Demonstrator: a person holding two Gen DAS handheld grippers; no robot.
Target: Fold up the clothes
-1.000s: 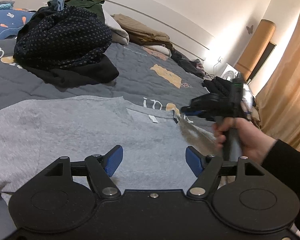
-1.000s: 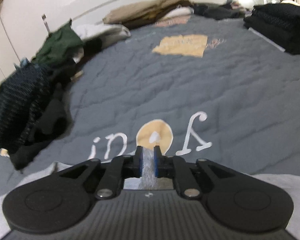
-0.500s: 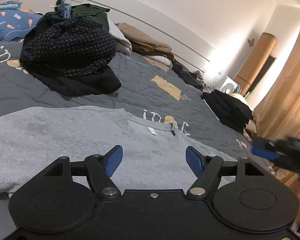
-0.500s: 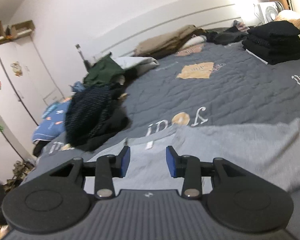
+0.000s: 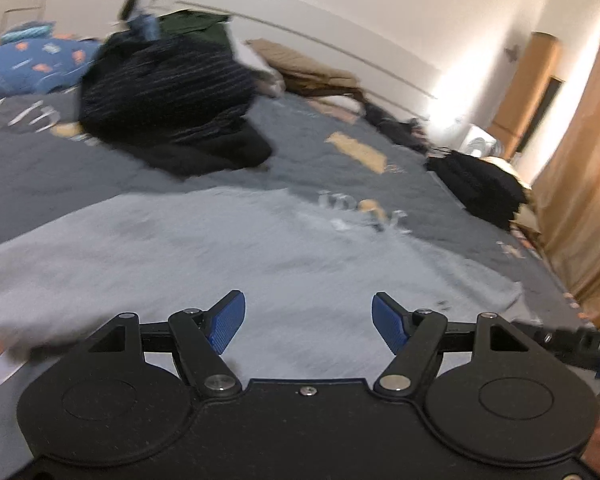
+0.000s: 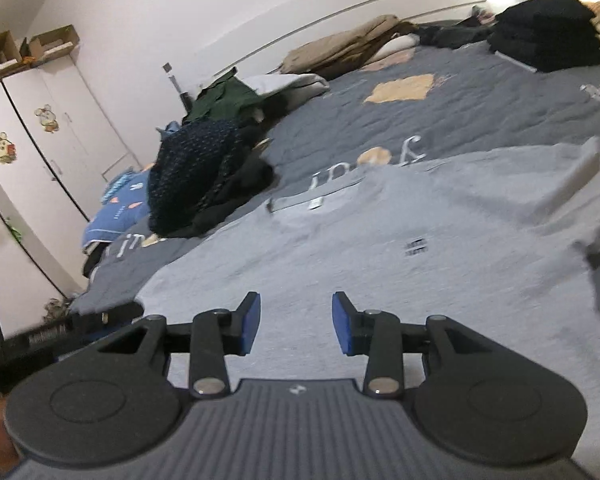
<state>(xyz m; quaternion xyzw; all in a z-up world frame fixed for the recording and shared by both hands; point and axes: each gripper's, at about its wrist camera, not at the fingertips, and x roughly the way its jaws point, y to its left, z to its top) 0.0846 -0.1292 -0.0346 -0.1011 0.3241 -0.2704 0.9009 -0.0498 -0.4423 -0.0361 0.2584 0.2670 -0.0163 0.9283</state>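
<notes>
A grey T-shirt (image 5: 220, 248) lies spread flat on the dark grey quilt (image 5: 60, 172), its collar and white label (image 6: 316, 202) on the far side. My left gripper (image 5: 308, 320) hovers open over the shirt's near part, with nothing between its blue pads (image 5: 226, 322). My right gripper (image 6: 296, 322) is also open and empty above the shirt (image 6: 380, 264), further along its near edge. One short sleeve (image 6: 572, 184) reaches out at the right. Each view catches a black part of the other gripper at its edge.
A heap of dark clothes (image 5: 168, 92) sits beyond the shirt. A folded black stack (image 6: 548, 36) and tan folded clothes (image 6: 348, 48) lie at the far side of the bed. A blue pillow (image 5: 32, 64), a wardrobe (image 6: 40, 152) and an orange curtain (image 5: 580, 200) border the bed.
My right gripper let go of the grey fabric, opened and drew back from the collar to the shirt's near side. The left gripper shifted sideways, still open.
</notes>
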